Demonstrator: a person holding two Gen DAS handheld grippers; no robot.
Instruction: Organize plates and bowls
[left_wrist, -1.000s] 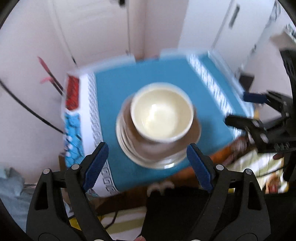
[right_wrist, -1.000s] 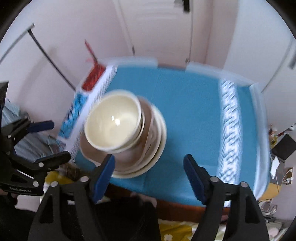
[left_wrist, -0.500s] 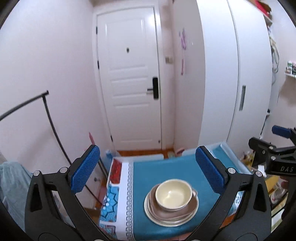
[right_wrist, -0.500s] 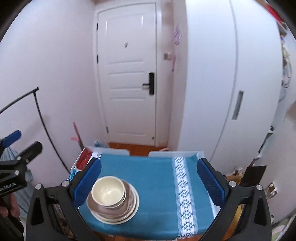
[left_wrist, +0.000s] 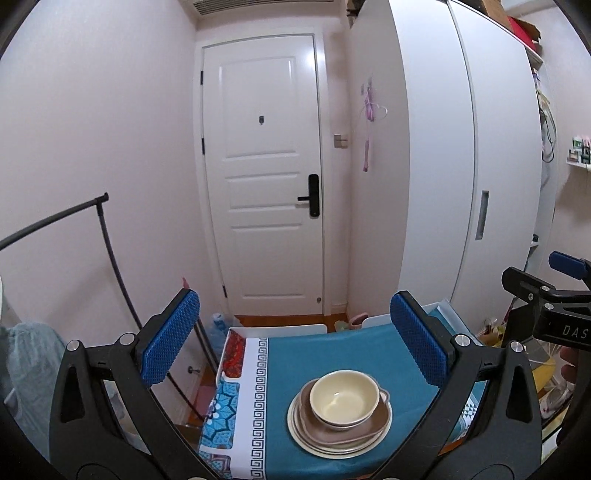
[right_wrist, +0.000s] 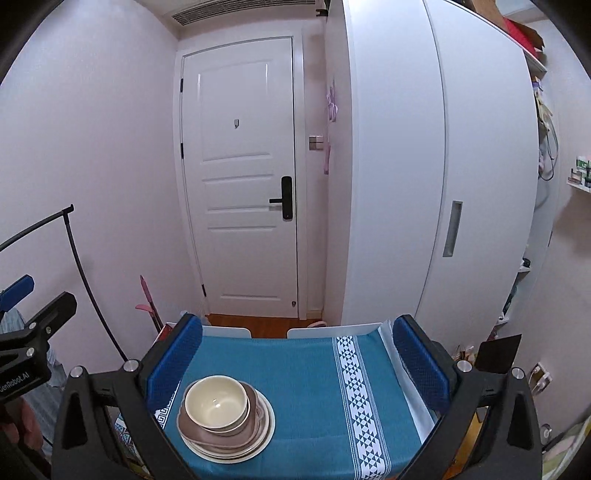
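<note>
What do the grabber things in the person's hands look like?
Both look alike. The left gripper and the right gripper each have two chunky black plastic fingers with silver bolts, tipped with bumpy bright blue pads. Seen from the side, the right gripper's body has white letters, "DAS", and the left one's reads "GenRobot.AI". No cables or sleeves show.

I am in a home. I see a white entrance door (left_wrist: 264, 177), a tall wardrobe (left_wrist: 461, 166) and a clothes rail (left_wrist: 55, 221).
</note>
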